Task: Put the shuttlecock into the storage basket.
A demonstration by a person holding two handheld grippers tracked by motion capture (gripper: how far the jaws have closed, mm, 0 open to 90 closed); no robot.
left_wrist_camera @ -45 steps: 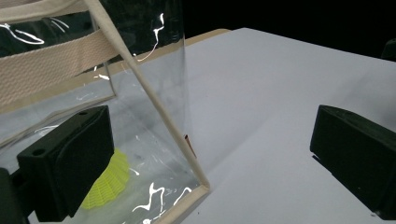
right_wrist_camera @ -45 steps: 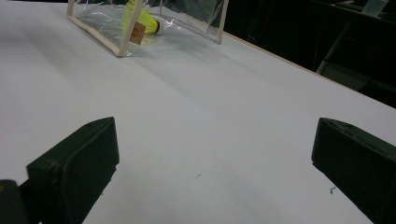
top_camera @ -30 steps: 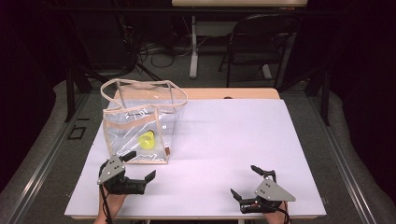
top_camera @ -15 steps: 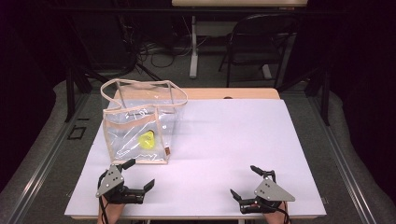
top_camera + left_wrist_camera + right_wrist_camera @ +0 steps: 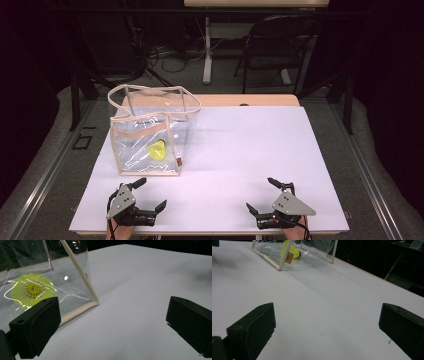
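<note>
The desk point(image 5: 240, 150) is the largest thing in the high view, a white sheet over a wooden top whose bare edge shows along the 12 o'clock side. Behind it, toward 12 o'clock on the floor, stand a dark chair point(image 5: 272, 47) and a tangle of cables point(image 5: 165, 55).

On the desk, toward 10 o'clock from its middle, stands a clear bag point(image 5: 150, 132) with beige piping along its edges and beige handles arching over its open top. It sits upright, its base flat on the white sheet. In the left gripper view its near lower corner lies just beyond the left jaw; in the right gripper view the bag lies far off at 11 o'clock.

The left hand-held gripper point(image 5: 150, 194) rests at the desk's 7 o'clock edge, near the bag's front wall but apart from it. Its jaws stand wide apart with nothing between them, one pointing toward the bag and one toward 3 o'clock. The right hand-held gripper point(image 5: 261, 196) rests at the 5 o'clock edge, well apart from the bag, its jaws likewise spread wide over bare white sheet. A grey plate tops each.

Inside the bag, on its floor near the front right corner, lies a yellow shuttlecock point(image 5: 158, 150), on its side. The left gripper view shows its lacy skirt facing the camera through the clear wall.
</note>
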